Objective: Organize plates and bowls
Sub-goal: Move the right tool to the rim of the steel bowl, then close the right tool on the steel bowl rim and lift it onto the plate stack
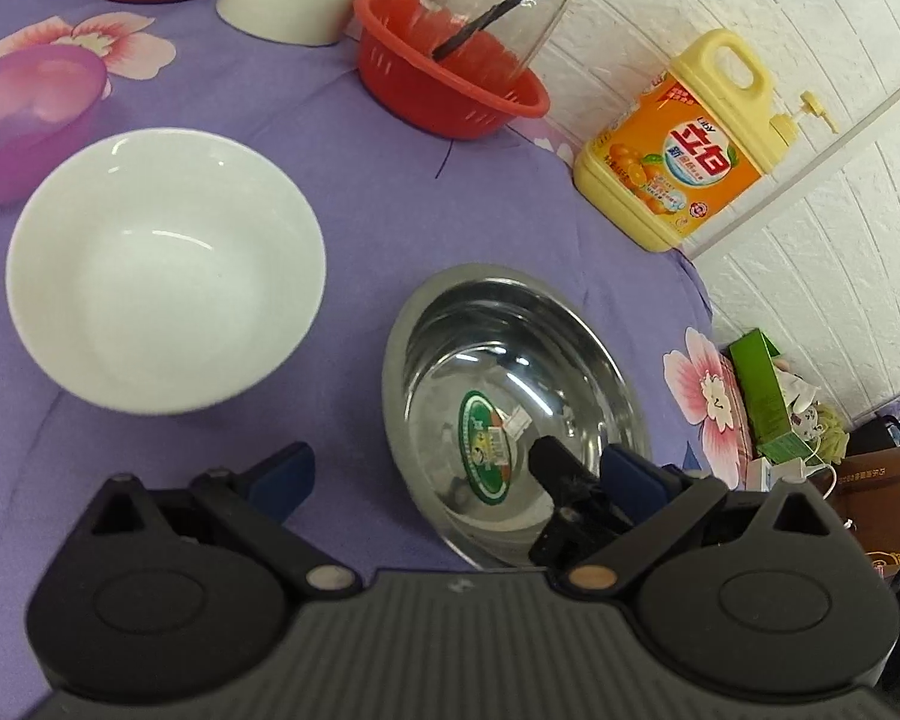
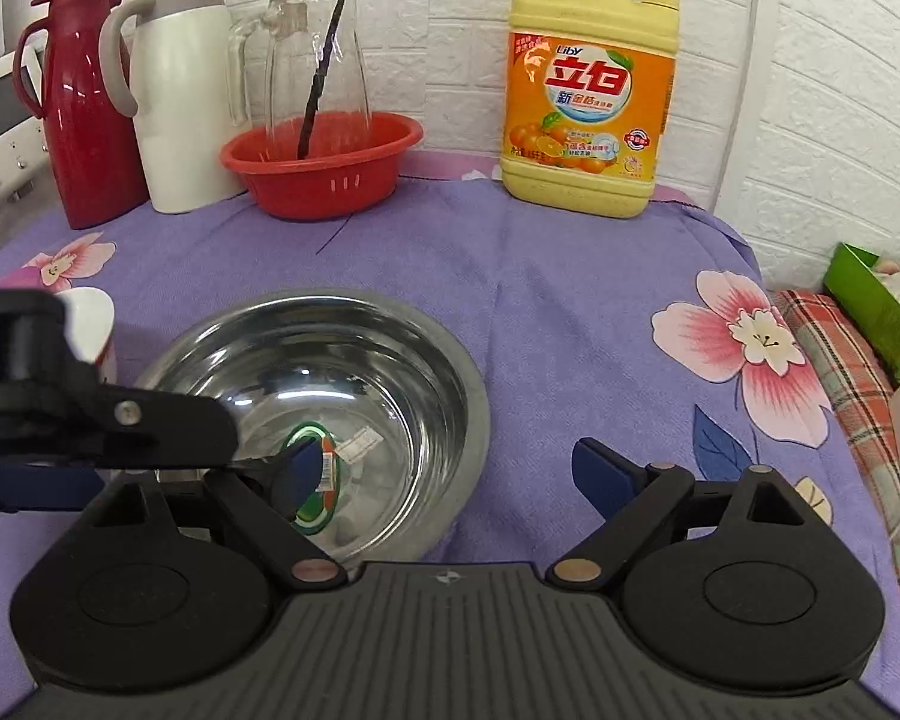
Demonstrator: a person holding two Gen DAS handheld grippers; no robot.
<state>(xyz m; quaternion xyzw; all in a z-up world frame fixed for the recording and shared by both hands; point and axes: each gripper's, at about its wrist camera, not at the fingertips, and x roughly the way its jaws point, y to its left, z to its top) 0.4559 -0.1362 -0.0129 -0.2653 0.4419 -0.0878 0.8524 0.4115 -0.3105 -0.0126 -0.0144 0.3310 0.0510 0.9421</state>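
Since the steel bowl [image 2: 324, 414] sits right under both my tools on the purple cloth [image 2: 570, 300], that is the piece I judge to be in hand. It looks thin-walled and light, stiff, and slick on its polished curve, with a flat rolled rim and a green sticker [image 1: 489, 447] on its floor. I would pinch across the rim, one finger inside and one outside; the wall itself would likely slide out.

My left gripper [image 1: 450, 474] has its tongs spread wide, one finger over bare cloth and the other inside the bowl's near edge. My right gripper [image 2: 456, 468] is also spread, left finger dipping into the bowl, right finger out over cloth. Neither clamps anything.

Just left of the steel bowl stands a white ceramic bowl [image 1: 165, 270], glossy, thick, heavier and chippable, so it wants a gentle set-down. Beyond it lies a translucent pink plastic bowl [image 1: 27, 120], light and forgiving.

At the back stand a red slotted basket [image 2: 324, 162] holding a glass jug [image 2: 315, 60], a white flask [image 2: 177, 90], a red flask [image 2: 84, 102] and a yellow detergent bottle [image 2: 591, 90].
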